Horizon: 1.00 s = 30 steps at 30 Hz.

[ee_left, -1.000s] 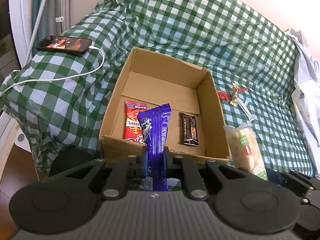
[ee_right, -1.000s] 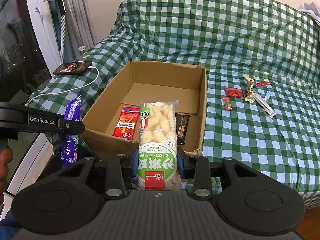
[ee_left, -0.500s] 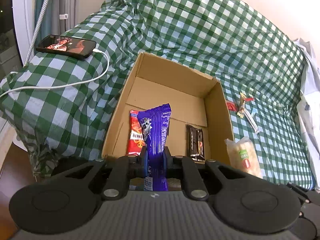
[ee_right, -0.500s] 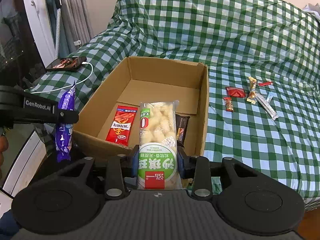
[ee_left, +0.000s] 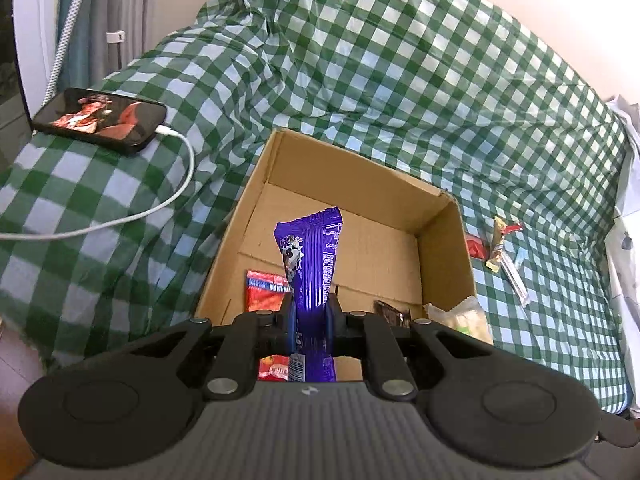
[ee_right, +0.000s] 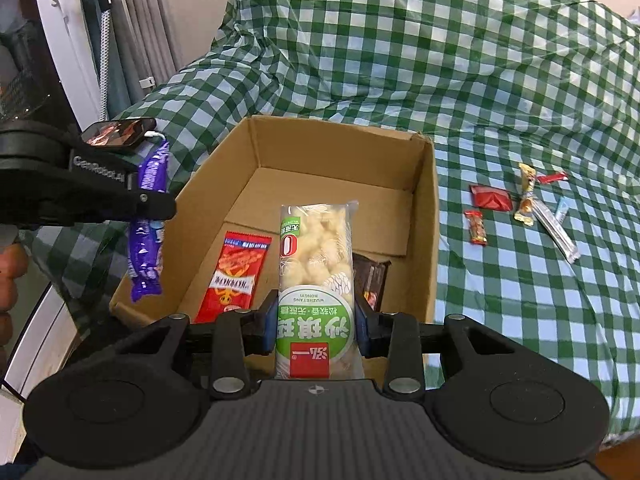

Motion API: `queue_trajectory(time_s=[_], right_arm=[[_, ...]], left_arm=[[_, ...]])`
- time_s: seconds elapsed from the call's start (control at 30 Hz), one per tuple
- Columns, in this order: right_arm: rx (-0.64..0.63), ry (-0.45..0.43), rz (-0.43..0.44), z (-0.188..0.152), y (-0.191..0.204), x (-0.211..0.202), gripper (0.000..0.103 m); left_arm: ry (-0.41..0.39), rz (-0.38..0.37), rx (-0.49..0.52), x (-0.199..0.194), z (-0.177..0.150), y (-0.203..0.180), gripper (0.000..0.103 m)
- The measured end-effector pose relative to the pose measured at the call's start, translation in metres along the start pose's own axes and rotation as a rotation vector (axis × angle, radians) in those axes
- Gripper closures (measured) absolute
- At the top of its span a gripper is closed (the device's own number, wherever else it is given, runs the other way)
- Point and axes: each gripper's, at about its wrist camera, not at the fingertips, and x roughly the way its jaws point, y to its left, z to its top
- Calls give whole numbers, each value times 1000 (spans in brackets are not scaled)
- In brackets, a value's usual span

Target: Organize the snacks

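An open cardboard box (ee_left: pixel 444 256) (ee_right: pixel 424 216) sits on a green checked bed cover. Inside lie a red snack packet (ee_left: pixel 266 294) (ee_right: pixel 234 272) and a dark brown bar (ee_left: pixel 392 314) (ee_right: pixel 370 280). My left gripper (ee_left: pixel 310 320) is shut on a purple snack packet (ee_left: pixel 312 256), held upright above the box's near left part; it also shows in the right wrist view (ee_right: pixel 148 224). My right gripper (ee_right: pixel 316 324) is shut on a clear-and-green puffed snack pack (ee_right: pixel 316 264), above the box's near edge; its tip shows in the left wrist view (ee_left: pixel 460 316).
Several small snacks (ee_right: pixel 524 200) (ee_left: pixel 500 248) lie on the cover right of the box. A phone (ee_left: pixel 100 120) (ee_right: pixel 118 134) with a white charging cable (ee_left: pixel 160 208) lies at the left. White clothing (ee_left: pixel 624 240) is at the far right. The bed's edge runs along the left.
Both grippers have moved forward and up, over the near part of the box, each still holding its packet. The box looks closer in both views.
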Motion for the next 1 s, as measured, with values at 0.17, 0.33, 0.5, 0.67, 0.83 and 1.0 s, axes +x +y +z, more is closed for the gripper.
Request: queue_trajectory(time_s=[0.17, 0.33, 0.5, 0.67, 0.83, 1.0], right_arm=[[6, 18, 6, 10, 2, 26, 65], [13, 39, 7, 16, -4, 50, 65], [20, 64, 6, 21, -9, 73, 65], [20, 89, 5, 21, -10, 92, 65], [22, 110, -3, 21, -12, 106, 65], [24, 125, -8, 20, -17, 114, 65]], left_arm=[[27, 18, 1, 32, 11, -2, 88], [65, 31, 7, 60, 15, -1, 88], [108, 50, 14, 87, 16, 2, 88], [123, 67, 15, 108, 22, 5, 88], [142, 79, 21, 126, 24, 4, 88], [171, 92, 30, 139, 19, 3, 88]])
